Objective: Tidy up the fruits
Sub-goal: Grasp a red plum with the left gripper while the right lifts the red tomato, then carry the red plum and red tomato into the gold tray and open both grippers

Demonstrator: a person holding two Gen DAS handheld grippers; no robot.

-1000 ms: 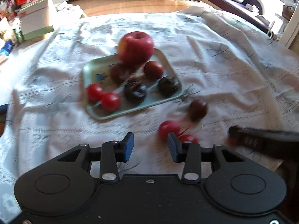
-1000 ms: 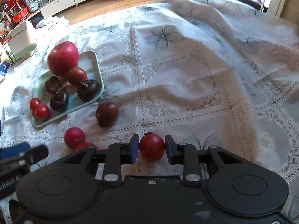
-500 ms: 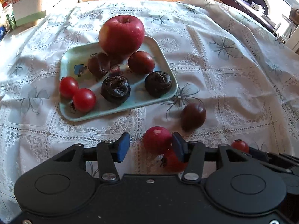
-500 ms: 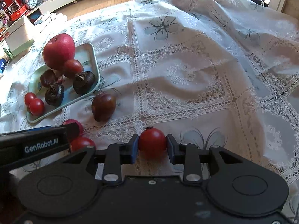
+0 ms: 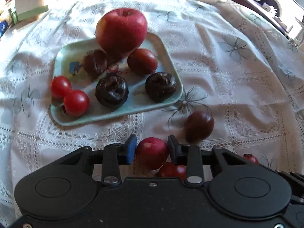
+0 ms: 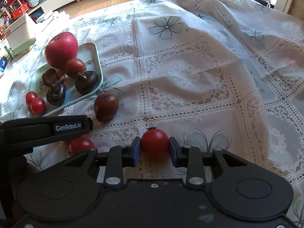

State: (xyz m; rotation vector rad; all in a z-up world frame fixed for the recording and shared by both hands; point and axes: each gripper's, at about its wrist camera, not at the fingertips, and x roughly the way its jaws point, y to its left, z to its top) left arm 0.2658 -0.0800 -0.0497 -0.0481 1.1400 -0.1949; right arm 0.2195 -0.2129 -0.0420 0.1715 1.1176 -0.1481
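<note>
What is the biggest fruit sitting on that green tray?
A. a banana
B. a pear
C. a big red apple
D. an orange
C: a big red apple sits at the far end of the green tray, dwarfing the small tomatoes and dark fruits around it.

The white lace tablecloth is openwork cloth, matt and wrinkled. The pale green rectangular tray looks smooth and faintly shiny, the small red tomatoes glossy, and the two near-black round fruits rough and puckered. The big red apple has a smooth skin with a soft sheen.
</note>
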